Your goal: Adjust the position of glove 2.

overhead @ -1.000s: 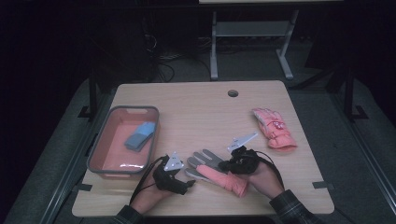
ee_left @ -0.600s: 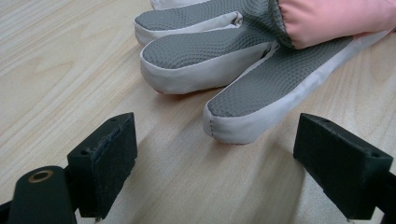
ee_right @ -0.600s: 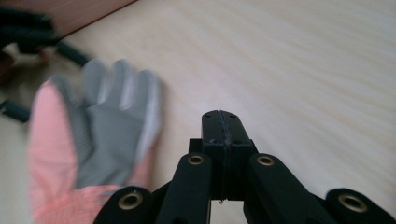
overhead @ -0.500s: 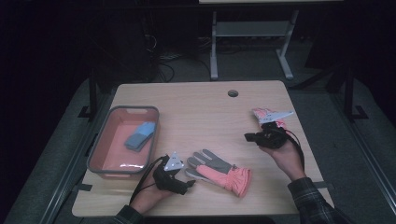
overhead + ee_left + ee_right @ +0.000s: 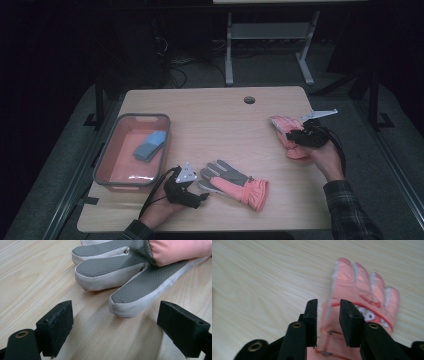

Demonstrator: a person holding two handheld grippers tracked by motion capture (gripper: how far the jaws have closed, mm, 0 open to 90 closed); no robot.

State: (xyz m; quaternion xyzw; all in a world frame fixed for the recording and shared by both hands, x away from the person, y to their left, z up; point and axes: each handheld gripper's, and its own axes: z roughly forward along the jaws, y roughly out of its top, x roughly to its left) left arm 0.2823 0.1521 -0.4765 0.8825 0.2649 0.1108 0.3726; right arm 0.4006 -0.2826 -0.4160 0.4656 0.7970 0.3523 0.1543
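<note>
A glove lies palm up at the table's front middle, grey palm and salmon cuff (image 5: 234,183). My left gripper (image 5: 202,194) rests on the table just left of it, open. In the left gripper view the wide-apart jaws of that left gripper (image 5: 118,315) flank the tip of one grey glove finger (image 5: 140,293) without touching it. A second pink glove (image 5: 283,127) lies back up at the right edge. My right gripper (image 5: 294,136) hovers over its cuff. The right gripper (image 5: 328,308) has just been opening, its jaws a narrow gap apart over the edge of the pink glove (image 5: 364,292).
A grey-rimmed red tray (image 5: 116,150) at the left holds a blue folded item (image 5: 150,145). A round cable hole (image 5: 249,99) sits at the table's back edge. Bare wood lies between the two gloves. A metal stand (image 5: 270,45) is on the floor behind.
My right gripper left the near glove's cuff and travelled right and back to the pink glove at the right edge. The near glove stays on the table. The left gripper kept still.
</note>
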